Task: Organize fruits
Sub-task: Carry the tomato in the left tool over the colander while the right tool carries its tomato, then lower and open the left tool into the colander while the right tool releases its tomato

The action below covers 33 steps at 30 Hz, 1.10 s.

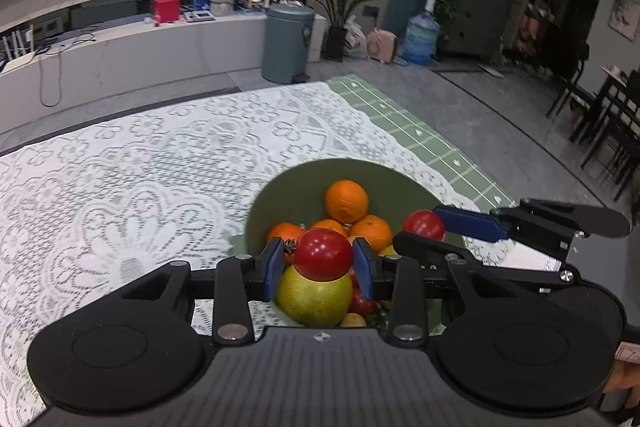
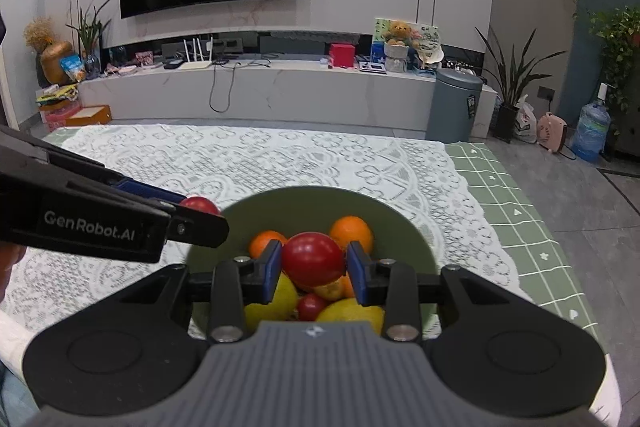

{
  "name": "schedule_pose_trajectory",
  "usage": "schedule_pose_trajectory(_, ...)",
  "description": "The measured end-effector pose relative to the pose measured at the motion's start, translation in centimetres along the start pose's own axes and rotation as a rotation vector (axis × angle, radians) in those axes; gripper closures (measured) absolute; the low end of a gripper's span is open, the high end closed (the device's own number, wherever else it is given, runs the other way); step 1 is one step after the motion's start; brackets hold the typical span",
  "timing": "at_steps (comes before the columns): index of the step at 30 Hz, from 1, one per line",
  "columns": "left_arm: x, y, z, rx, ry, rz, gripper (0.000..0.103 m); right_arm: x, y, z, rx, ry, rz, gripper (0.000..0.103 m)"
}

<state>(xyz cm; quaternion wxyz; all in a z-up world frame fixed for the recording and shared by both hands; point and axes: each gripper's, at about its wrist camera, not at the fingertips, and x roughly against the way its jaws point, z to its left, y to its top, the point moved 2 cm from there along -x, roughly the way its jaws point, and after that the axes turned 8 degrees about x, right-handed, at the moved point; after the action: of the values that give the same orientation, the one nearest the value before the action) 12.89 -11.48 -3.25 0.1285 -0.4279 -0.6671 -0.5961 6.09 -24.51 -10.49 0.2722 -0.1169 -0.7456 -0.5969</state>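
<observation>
A green bowl (image 1: 384,183) (image 2: 304,203) on the lace tablecloth holds oranges (image 1: 346,201), yellow-green fruit (image 1: 314,297) and small red fruits. My left gripper (image 1: 320,261) is shut on a red fruit (image 1: 322,254) just above the bowl's near side. My right gripper (image 2: 313,265) is shut on another red fruit (image 2: 313,258) above the bowl. In the left wrist view the right gripper (image 1: 430,231) comes in from the right with its red fruit (image 1: 423,225). In the right wrist view the left gripper (image 2: 192,213) reaches in from the left with its red fruit (image 2: 199,205).
The white lace cloth (image 1: 140,179) covers the table, with a green checked cloth (image 2: 532,227) along its right edge. Beyond the table stand a grey bin (image 1: 286,43), a TV bench (image 2: 256,87), plants and a water jug (image 1: 420,35).
</observation>
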Motion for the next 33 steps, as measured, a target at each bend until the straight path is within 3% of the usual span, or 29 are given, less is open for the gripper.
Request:
schedule_pose_trajectory(17, -5.3, -1.1, -1.4, -0.057, -0.001, 0.173, 0.061, -2.9, -1.7, -2.2, 0.099, 0.012, 0.115, 0.07)
schedule_pose_trajectory(33, -6.7, -0.6, -2.0, -0.099, -0.028, 0.205, 0.061, -4.4, -1.8, -2.9, 0.122, 0.052, 0.165, 0.07)
